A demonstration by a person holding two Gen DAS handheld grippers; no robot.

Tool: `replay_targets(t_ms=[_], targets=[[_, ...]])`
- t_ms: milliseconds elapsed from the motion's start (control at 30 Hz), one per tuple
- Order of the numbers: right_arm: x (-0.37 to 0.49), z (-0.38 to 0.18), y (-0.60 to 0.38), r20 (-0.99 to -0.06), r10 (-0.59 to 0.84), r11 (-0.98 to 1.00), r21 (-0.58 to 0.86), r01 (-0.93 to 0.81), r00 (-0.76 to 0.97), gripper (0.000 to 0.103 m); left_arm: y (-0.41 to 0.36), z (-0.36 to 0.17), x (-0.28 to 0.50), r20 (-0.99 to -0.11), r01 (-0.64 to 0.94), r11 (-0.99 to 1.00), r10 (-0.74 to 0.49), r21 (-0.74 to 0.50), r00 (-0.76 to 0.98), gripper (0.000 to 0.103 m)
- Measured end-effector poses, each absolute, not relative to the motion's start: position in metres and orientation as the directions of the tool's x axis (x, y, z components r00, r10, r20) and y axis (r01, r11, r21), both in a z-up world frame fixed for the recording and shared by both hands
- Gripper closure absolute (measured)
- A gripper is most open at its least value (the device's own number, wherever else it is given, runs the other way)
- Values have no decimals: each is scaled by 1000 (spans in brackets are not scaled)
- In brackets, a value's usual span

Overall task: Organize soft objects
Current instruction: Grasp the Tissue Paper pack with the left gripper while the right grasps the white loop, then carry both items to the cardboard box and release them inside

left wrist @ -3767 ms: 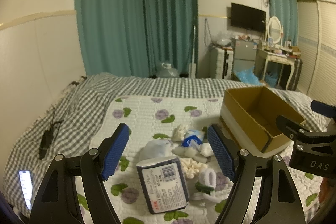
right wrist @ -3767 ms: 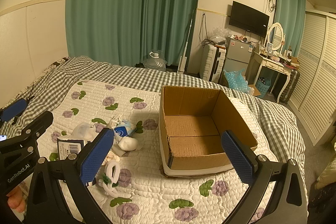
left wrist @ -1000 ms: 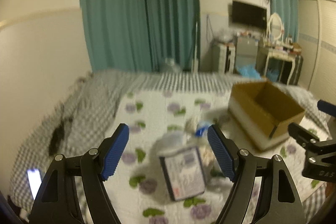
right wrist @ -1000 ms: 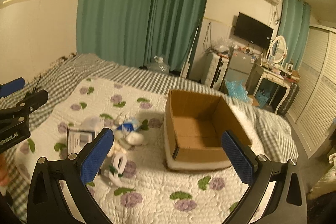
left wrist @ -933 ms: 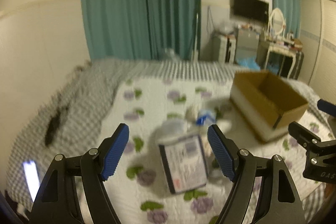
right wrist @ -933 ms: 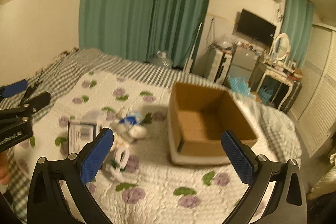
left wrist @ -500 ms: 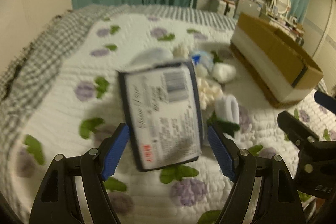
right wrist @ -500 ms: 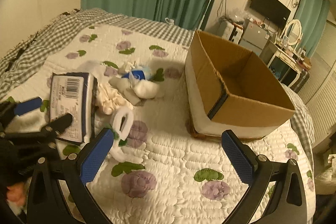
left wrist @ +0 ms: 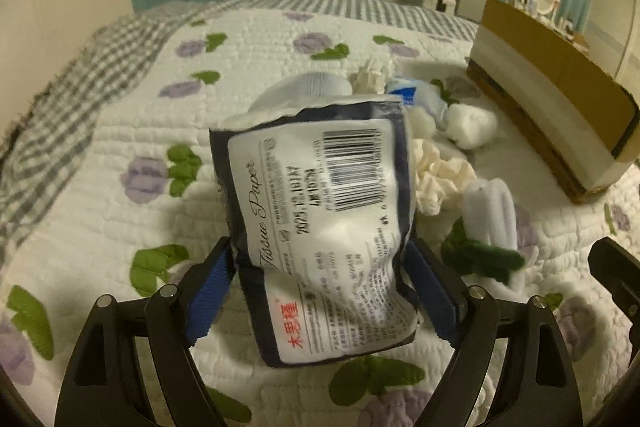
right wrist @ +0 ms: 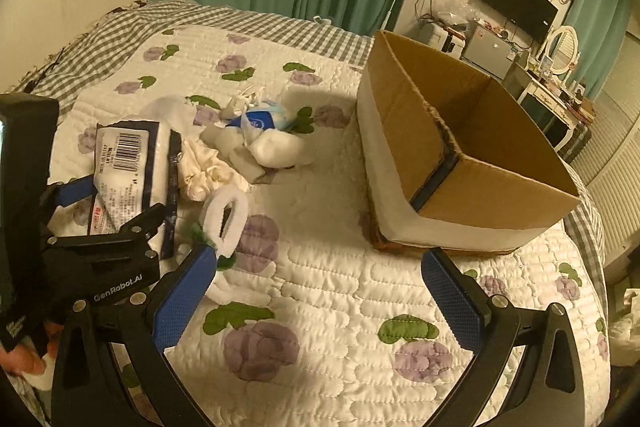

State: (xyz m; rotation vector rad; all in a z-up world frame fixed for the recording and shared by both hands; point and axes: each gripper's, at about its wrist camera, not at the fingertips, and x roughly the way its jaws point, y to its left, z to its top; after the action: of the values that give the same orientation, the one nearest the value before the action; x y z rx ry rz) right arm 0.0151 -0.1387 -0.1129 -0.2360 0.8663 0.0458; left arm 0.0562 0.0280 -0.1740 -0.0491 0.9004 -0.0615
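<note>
At lower left of the right wrist view, the left gripper [left wrist: 322, 281] pinches the tissue pack [left wrist: 320, 227], seemingly just off the quilt [right wrist: 320, 291]. Mid-frame, the pile of soft things [right wrist: 256, 143] remains unsorted. At right the box [right wrist: 460, 155] looks empty; the right gripper [right wrist: 318, 299] hangs open, holding nothing.

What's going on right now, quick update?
Left claw shut on tissue pack. Right claw open, empty. Cardboard box open, nothing blocking; soft pile waits on quilt.
</note>
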Motion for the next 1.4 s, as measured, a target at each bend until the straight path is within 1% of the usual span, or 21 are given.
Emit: replay_targets(t_ms=[100, 200, 300, 333, 367, 400, 433, 500, 567, 633, 700, 733, 800, 833, 867, 900, 967, 1033, 1200, 1333, 1400], targets=[[16, -115, -136, -760, -32, 974, -170, -151, 649, 0, 37, -185, 65, -805, 46, 985, -163, -166, 570, 16], [20, -123, -134, -773, -4, 976, -141, -167, 634, 0, 45, -187, 65, -805, 35, 969, -224, -246, 549, 17], [23, -133, -132, -784, 11, 975, -130, -182, 620, 0, 43, -180, 59, -795, 62, 972, -221, -225, 564, 23], [23, -135, -131, -789, 20, 974, -123, -190, 615, 0, 41, -177, 56, -791, 76, 973, -220, -216, 570, 29], [23, -137, -130, -791, 30, 974, -114, -197, 611, 3, 42, -175, 55, -790, 85, 974, -221, -211, 572, 34], [24, -138, -130, -793, 42, 974, -104, -203, 608, 4, 42, -172, 53, -790, 88, 975, -215, -202, 574, 35], [24, -139, -129, -793, 51, 973, -97, -209, 606, 7, 43, -170, 51, -788, 90, 977, -211, -196, 578, 36], [25, -140, -127, -797, 69, 972, -82, -220, 600, 7, 48, -164, 47, -779, 91, 978, -205, -189, 592, 37], [27, -143, -124, -801, 87, 970, -68, -234, 592, 11, 52, -157, 43, -773, 89, 979, -198, -181, 603, 38], [30, -147, -117, -808, 104, 965, -60, -256, 580, 13, 57, -150, 38, -763, 80, 984, -173, -159, 623, 38], [32, -153, -109, -816, 117, 959, -56, -279, 566, 17, 61, -145, 34, -756, 71, 987, -155, -144, 636, 38], [34, -157, -104, -821, 123, 955, -55, -292, 557, 21, 62, -144, 36, -757, 68, 988, -151, -141, 636, 38], [38, -164, -96, -830, 130, 948, -57, -313, 542, 24, 64, -143, 35, -758, 63, 989, -143, -133, 636, 38], [40, -168, -91, -836, 127, 945, -62, -321, 534, 29, 63, -143, 35, -759, 64, 990, -140, -129, 636, 38], [41, -171, -89, -838, 122, 945, -66, -321, 532, 37, 63, -143, 34, -759, 64, 990, -136, -124, 637, 38], [43, -174, -86, -838, 116, 944, -74, -321, 533, 41, 63, -142, 34, -759, 66, 990, -136, -122, 637, 38], [42, -175, -85, -836, 111, 944, -81, -320, 538, 61, 61, -140, 32, -757, 69, 990, -136, -119, 639, 38], [40, -173, -85, -835, 142, 941, -53, -335, 531, 63, 58, -136, 30, -752, 76, 991, -132, -109, 646, 38], [27, -154, -94, -807, 155, 944, -49, -325, 570, 64, 47, -115, 23, -725, 96, 992, -127, -84, 677, 38], [16, -117, -107, -765, 172, 951, -34, -306, 621, 64, 37, -89, 21, -694, 115, 991, -129, -68, 708, 38], [16, -93, -113, -737, 170, 951, -52, -306, 653, 64, 27, -71, 23, -671, 122, 991, -125, -52, 731, 38]])
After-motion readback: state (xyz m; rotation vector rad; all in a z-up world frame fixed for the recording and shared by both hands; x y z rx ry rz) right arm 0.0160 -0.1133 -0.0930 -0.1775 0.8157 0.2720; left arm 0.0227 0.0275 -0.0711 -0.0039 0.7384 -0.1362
